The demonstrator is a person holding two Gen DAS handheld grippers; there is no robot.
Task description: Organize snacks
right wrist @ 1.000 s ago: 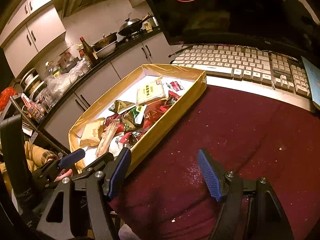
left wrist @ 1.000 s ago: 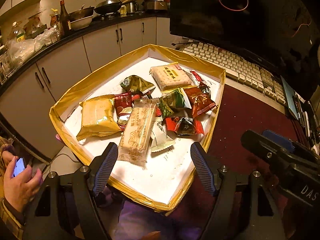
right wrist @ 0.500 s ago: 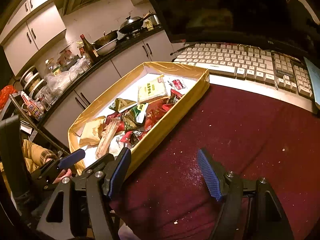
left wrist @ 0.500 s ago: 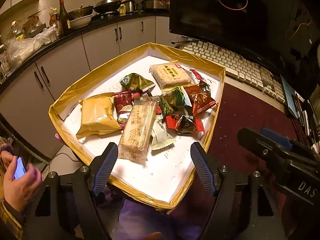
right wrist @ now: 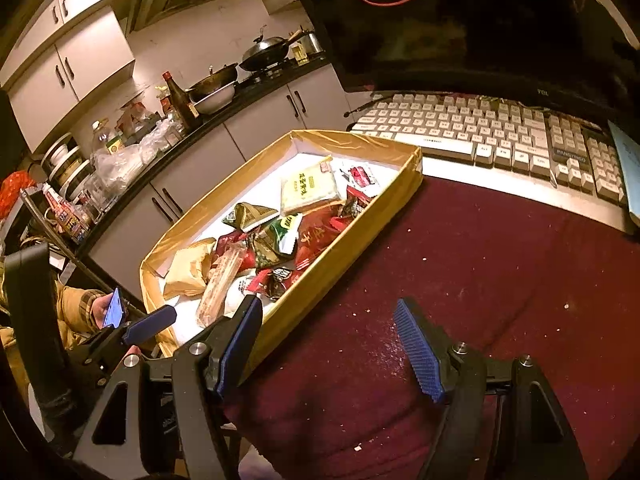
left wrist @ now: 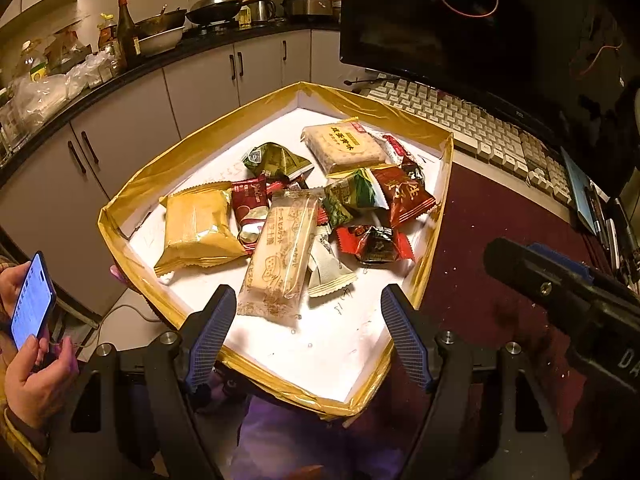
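A shallow gold-edged box (left wrist: 132,188) with a white floor holds several snack packets: a long clear biscuit pack (left wrist: 282,250), a yellow pack (left wrist: 196,226), a square cracker pack (left wrist: 344,146), a green pack (left wrist: 274,158) and red packs (left wrist: 404,196). My left gripper (left wrist: 306,334) is open and empty above the box's near end, just short of the long biscuit pack. My right gripper (right wrist: 330,350) is open and empty over the dark red cloth (right wrist: 460,264), right of the box (right wrist: 332,268). The left gripper also shows in the right wrist view (right wrist: 148,324).
A white keyboard (right wrist: 492,132) and a dark monitor (left wrist: 460,20) stand behind the box. Kitchen cabinets and a cluttered counter (left wrist: 120,60) lie beyond the table edge. A person's hand holds a phone (left wrist: 30,296) at the left. The right gripper's body (left wrist: 560,292) shows at the right.
The left gripper has moved slightly forward over the box. The right gripper has crept forward a little. Both stay open and no snack has moved.
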